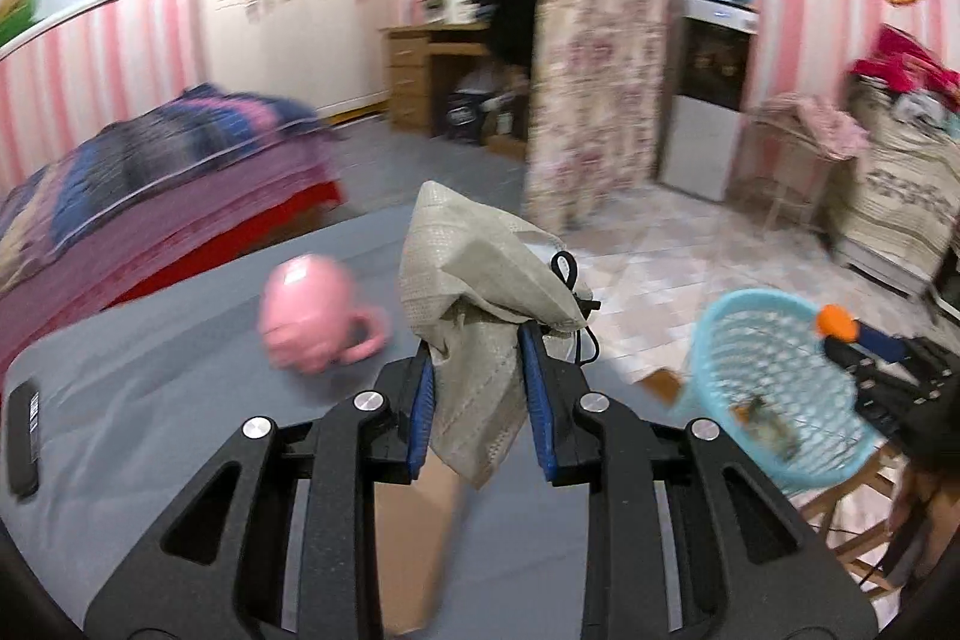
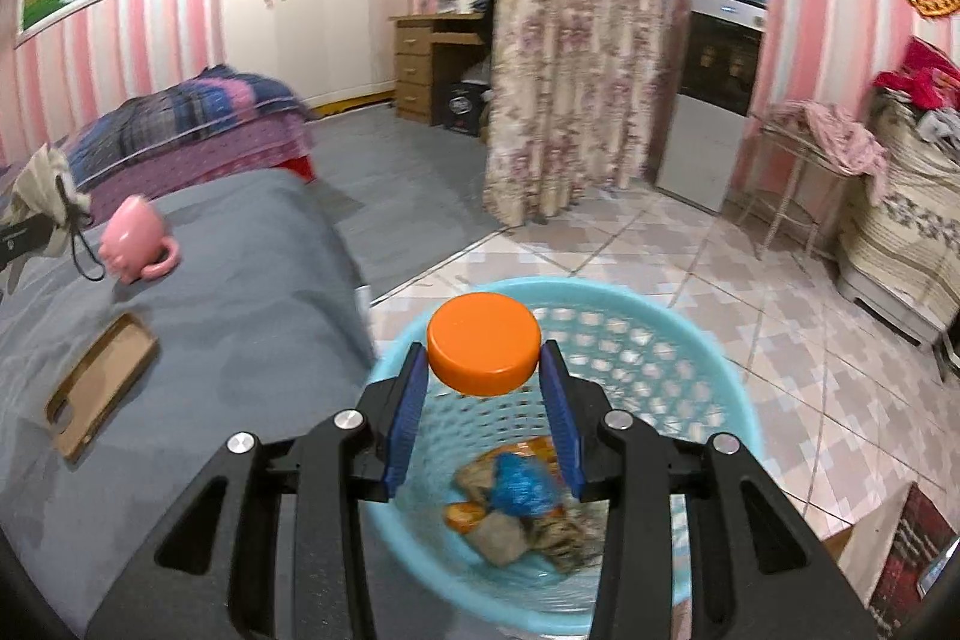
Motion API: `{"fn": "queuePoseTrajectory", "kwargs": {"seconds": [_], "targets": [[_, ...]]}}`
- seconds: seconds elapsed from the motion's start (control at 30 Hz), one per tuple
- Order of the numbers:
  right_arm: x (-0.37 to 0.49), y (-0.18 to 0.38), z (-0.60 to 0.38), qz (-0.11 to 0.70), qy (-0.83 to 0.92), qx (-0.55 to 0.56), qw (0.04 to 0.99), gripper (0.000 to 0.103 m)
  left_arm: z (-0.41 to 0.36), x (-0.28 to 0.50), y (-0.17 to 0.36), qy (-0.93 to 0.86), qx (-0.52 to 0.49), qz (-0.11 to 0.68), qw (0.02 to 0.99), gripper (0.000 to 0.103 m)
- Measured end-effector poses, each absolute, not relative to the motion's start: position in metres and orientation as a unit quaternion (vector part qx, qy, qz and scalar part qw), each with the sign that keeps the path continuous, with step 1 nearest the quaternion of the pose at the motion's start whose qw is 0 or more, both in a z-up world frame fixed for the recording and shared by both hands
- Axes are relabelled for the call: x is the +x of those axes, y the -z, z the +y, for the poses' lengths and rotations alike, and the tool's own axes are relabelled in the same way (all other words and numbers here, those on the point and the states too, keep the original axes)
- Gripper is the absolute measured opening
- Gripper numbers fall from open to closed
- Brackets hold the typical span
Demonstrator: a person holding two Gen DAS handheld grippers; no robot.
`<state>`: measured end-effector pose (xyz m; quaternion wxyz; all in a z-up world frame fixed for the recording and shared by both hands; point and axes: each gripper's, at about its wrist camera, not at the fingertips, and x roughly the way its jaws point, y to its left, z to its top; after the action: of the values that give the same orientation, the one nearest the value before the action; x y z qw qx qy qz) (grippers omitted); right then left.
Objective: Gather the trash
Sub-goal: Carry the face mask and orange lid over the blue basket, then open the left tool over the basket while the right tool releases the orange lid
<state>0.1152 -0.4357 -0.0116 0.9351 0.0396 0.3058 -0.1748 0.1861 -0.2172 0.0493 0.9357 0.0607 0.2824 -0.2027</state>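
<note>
My left gripper (image 1: 477,349) is shut on a crumpled beige face mask (image 1: 474,274) with black ear loops, held up above the grey table (image 1: 150,400). The same mask (image 2: 45,181) shows at the far left of the right wrist view. My right gripper (image 2: 483,361) is shut on an orange round cap (image 2: 483,343), held over the light blue mesh basket (image 2: 660,334). Several scraps of trash (image 2: 516,502) lie in the basket's bottom. In the left wrist view the basket (image 1: 774,370) stands to the right on the tiled floor, with the orange cap (image 1: 834,321) above its rim.
A pink mug (image 1: 312,319) lies on its side on the grey table; it is the mug (image 2: 135,241) left of the basket. A brown phone case (image 2: 99,385) and a dark flat device (image 1: 24,436) also lie there. A floral curtain (image 2: 570,100) hangs behind.
</note>
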Motion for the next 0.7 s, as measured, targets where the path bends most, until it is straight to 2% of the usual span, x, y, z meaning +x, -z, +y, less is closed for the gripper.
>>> {"fn": "queuePoseTrajectory", "kwargs": {"seconds": [0.37,0.53,0.7], "targets": [[0.091,0.013,-0.507,0.296,0.234,0.082,0.922,0.039,-0.353,0.171,-0.038,0.284,0.093,0.282,0.912,0.026],[0.084,0.017,-0.531,0.293,0.255,0.099,0.916,0.039,-0.381,0.167,-0.033,0.311,0.086,0.287,0.902,0.026],[0.082,0.026,-0.543,0.301,0.262,0.099,0.911,0.039,-0.392,0.174,-0.003,0.313,0.101,0.307,0.893,0.026]]}}
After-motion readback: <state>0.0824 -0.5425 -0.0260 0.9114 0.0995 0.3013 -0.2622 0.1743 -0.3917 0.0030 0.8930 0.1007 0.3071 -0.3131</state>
